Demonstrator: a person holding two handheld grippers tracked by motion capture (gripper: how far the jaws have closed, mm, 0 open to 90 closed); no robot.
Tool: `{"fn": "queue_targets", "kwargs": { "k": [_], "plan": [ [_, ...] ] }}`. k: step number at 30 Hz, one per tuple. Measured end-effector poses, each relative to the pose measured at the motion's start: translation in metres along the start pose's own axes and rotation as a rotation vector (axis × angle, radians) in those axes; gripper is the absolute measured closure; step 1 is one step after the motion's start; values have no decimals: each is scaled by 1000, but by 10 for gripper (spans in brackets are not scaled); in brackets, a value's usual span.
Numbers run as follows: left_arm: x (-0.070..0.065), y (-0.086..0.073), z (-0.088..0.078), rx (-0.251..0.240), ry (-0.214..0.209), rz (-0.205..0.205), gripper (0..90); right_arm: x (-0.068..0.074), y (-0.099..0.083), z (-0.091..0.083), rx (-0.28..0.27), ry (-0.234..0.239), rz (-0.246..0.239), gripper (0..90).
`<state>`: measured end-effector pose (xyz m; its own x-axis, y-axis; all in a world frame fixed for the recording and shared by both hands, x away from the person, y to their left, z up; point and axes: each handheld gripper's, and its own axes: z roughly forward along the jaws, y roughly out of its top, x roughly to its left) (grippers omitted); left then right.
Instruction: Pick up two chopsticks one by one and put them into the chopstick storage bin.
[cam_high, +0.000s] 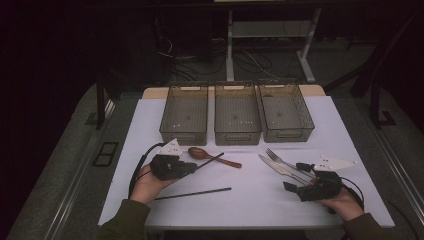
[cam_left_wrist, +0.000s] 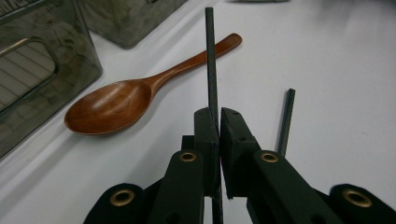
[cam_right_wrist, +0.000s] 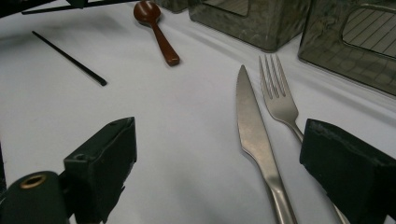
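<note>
Clamping one black chopstick (cam_left_wrist: 211, 65) between its closed jaws, the left gripper (cam_high: 172, 167) holds the stick so it runs straight out ahead of the jaws, its far tip passing above the handle of the wooden spoon (cam_left_wrist: 135, 91). The second chopstick (cam_high: 194, 193) lies flat on the white table (cam_high: 250, 200), just on the person's side of that gripper, its long axis running left to right across the high view. The left hand is plainly the nearer one to it. The right gripper (cam_high: 312, 186) rests well apart on the other side, its jaws wide apart and holding nothing, with the knife (cam_right_wrist: 254, 135) and fork (cam_right_wrist: 280, 100) lying lengthwise between them and pointing toward the three grey bins (cam_high: 237, 131) at the back. The held stick would probably go next to one of those bins, straight ahead of the left hand
</note>
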<state>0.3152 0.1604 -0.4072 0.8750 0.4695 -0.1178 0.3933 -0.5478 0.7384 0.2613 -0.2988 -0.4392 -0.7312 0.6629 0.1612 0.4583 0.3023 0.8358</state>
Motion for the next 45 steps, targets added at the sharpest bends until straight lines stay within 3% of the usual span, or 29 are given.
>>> {"fn": "queue_targets", "kwargs": {
  "k": [8,18,30,39,45],
  "plan": [
    [2,8,-6,-32,14,-29,852,0,1,1,-5,3,5,102],
    [5,22,-9,-61,28,-36,852,1,1,2,-2,8,6,102],
    [21,42,-9,-86,61,-70,852,0,1,2,-8,7,11,102],
    [34,58,-11,-110,93,-126,854,1,1,2,-10,8,14,103],
    [44,66,-13,-116,112,-131,853,1,1,2,-11,7,18,102]
  ]
}}
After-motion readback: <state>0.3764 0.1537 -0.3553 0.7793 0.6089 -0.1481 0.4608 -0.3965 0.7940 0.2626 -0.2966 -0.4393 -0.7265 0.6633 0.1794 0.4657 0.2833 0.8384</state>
